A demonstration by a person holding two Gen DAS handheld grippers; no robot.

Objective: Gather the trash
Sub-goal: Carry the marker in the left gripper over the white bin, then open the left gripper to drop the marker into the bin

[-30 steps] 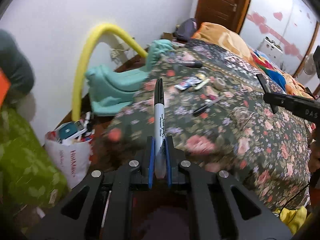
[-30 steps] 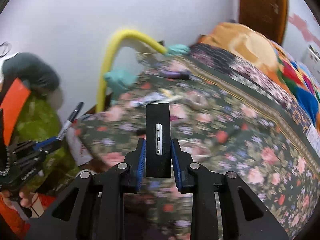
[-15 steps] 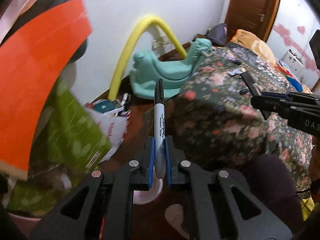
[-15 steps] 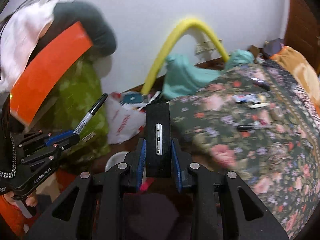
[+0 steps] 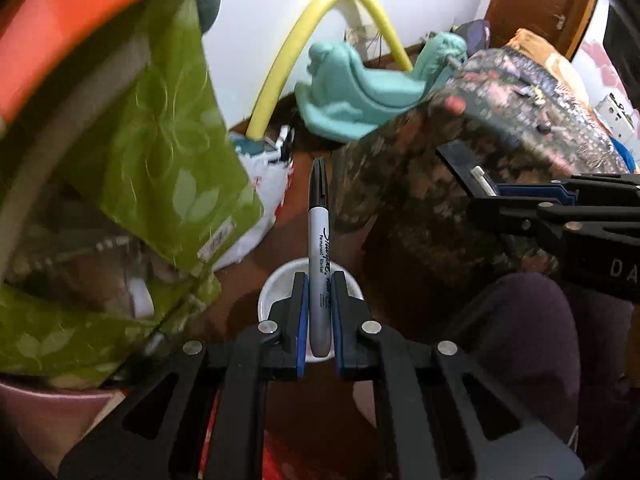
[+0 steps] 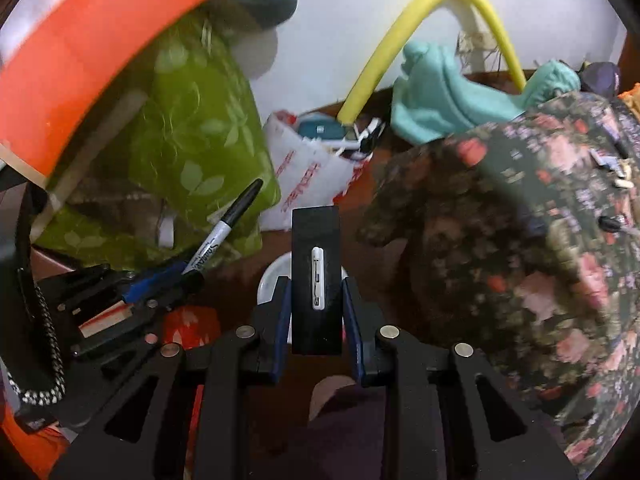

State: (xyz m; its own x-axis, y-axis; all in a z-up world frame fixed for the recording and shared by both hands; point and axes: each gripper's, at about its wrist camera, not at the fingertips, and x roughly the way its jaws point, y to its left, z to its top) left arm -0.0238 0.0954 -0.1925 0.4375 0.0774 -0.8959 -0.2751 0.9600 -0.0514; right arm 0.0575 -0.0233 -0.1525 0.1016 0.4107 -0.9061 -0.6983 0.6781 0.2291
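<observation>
My left gripper [image 5: 319, 280] is shut on a grey Sharpie marker [image 5: 319, 248] with a black cap that points away from me. Below its fingers sits a round white cup [image 5: 276, 288] on the brown floor. My right gripper [image 6: 316, 280] is shut on a flat black rectangular device [image 6: 316, 276] with a white slot, also above the white cup [image 6: 270, 276]. In the right wrist view the left gripper [image 6: 188, 272] with the marker [image 6: 224, 226] is at the left. In the left wrist view the right gripper [image 5: 492, 192] reaches in from the right.
A bed with a dark floral cover [image 6: 520, 240] fills the right side. A white plastic bag [image 6: 304, 176] full of items leans by the wall, next to a teal toy [image 5: 360, 92] and a yellow tube [image 6: 384, 60]. Green leafy fabric [image 5: 160, 152] and an orange band [image 6: 92, 52] crowd the left.
Both grippers swung away from the bed top toward the floor at the bed's corner. The white cup came into view beneath them. Marker and black device stayed gripped.
</observation>
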